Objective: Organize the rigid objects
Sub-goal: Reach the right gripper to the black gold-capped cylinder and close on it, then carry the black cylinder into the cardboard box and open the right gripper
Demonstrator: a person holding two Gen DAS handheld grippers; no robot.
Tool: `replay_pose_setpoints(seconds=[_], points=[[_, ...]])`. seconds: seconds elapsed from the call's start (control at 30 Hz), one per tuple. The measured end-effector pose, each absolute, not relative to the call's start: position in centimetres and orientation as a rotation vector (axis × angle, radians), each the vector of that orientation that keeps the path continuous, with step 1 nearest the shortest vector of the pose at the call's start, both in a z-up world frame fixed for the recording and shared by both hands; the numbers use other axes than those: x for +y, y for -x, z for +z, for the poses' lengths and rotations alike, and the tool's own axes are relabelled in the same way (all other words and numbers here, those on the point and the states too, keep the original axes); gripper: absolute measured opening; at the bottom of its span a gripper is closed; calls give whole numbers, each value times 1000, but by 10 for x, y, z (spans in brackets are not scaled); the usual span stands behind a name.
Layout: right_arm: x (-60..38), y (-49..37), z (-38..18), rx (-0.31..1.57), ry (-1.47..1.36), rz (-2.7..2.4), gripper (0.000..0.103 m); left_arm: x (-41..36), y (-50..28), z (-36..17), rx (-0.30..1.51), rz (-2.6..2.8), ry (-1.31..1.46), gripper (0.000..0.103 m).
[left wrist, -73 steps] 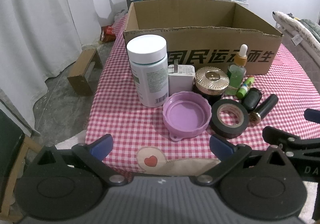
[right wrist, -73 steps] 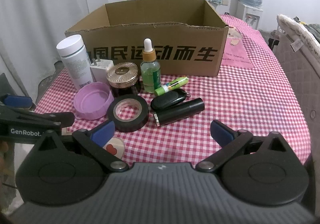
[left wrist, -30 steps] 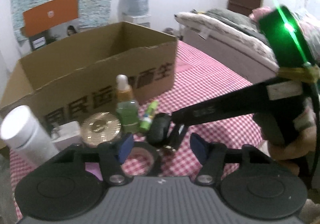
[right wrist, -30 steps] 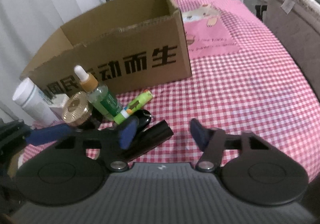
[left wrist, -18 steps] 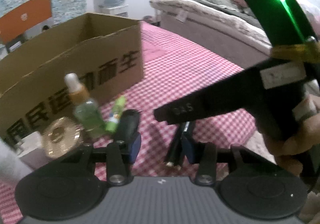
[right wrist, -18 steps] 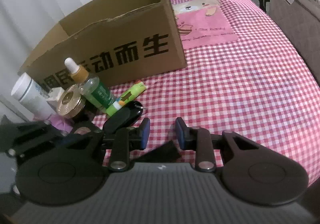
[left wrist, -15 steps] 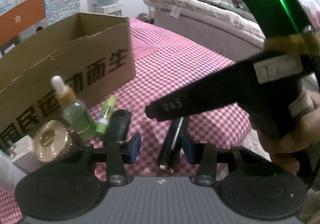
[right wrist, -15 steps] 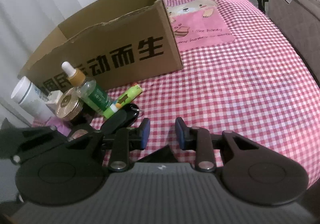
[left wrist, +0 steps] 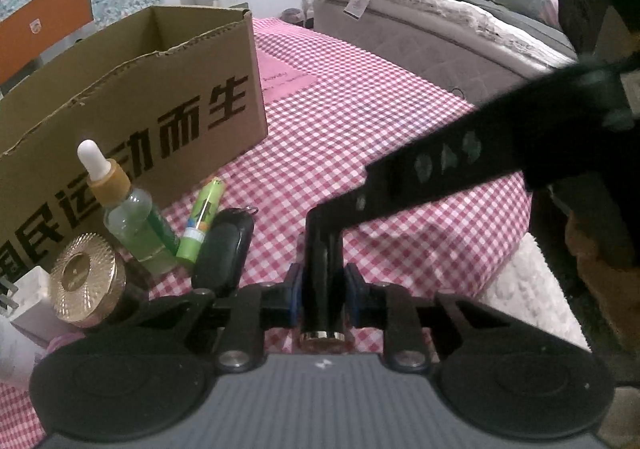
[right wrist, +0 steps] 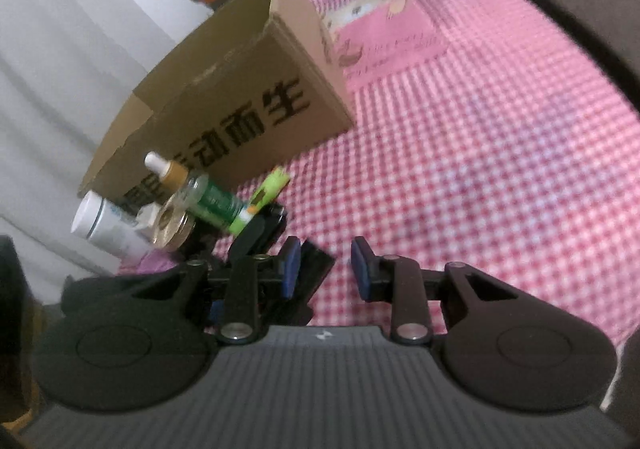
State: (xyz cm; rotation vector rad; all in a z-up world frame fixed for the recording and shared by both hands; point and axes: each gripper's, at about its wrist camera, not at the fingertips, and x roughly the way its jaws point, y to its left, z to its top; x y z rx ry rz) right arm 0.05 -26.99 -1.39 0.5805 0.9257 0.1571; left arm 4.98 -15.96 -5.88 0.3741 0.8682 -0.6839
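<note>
My left gripper (left wrist: 320, 295) clamps the black tube (left wrist: 322, 289); my right gripper (right wrist: 325, 269) gapes empty. Lifting carelessly could knock the dropper bottle (left wrist: 134, 225) left.

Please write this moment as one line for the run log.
left tool: shut on black tube | right tool: open, grips nothing | cardboard box: tube not yet inside

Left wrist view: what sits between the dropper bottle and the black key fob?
The green lip-balm tube lies between the dropper bottle and the black key fob, slanted toward the cardboard box. Left wrist view shows it.
</note>
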Motion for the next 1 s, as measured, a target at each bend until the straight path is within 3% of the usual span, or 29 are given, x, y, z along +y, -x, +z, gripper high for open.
replay_pose_setpoints(seconds=[0.53,1.0], points=[[-247,-8,-6,904,-583,189,26,-152,-45,-45,832,-637,-279,23],[-195,-46,105,666,-442,432,25,-87,-53,76,599,-469,-177,23]])
